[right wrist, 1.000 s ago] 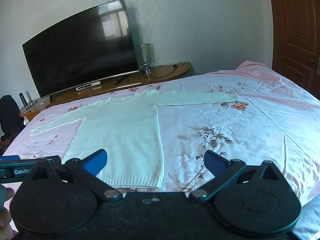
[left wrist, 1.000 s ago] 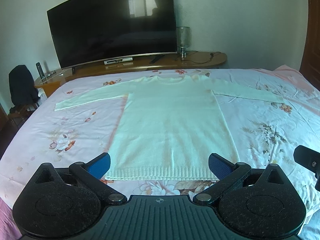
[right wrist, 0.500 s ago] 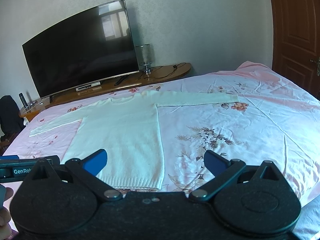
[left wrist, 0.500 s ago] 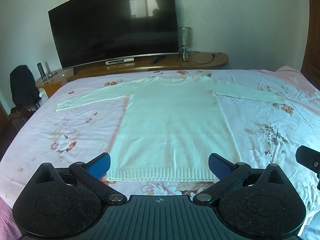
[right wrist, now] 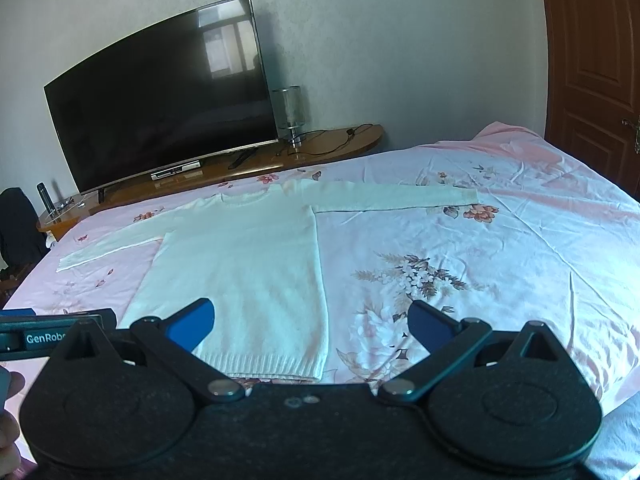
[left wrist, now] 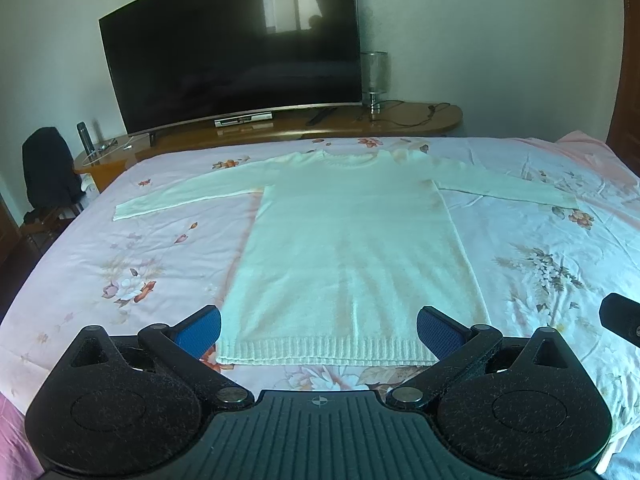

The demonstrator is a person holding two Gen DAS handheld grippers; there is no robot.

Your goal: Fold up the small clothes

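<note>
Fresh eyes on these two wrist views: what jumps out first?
A white long-sleeved sweater lies flat mid-bed with both sleeves spread, on a pink floral sheet. Behind the bed a big dark TV fills the wall side. Left gripper and right gripper hover near the hem, jaws wide open, empty.

I see a bed sheet, pink with printed flowers, covering the whole bed. Beyond its far edge I see a long wooden console against the wall. A large curved television, screen dark, stands on it. To the television's right I note a lamp with a glass shade and a loose cable. A dark bottle stands at the console's left end. A brown wooden door is at far right.
</note>
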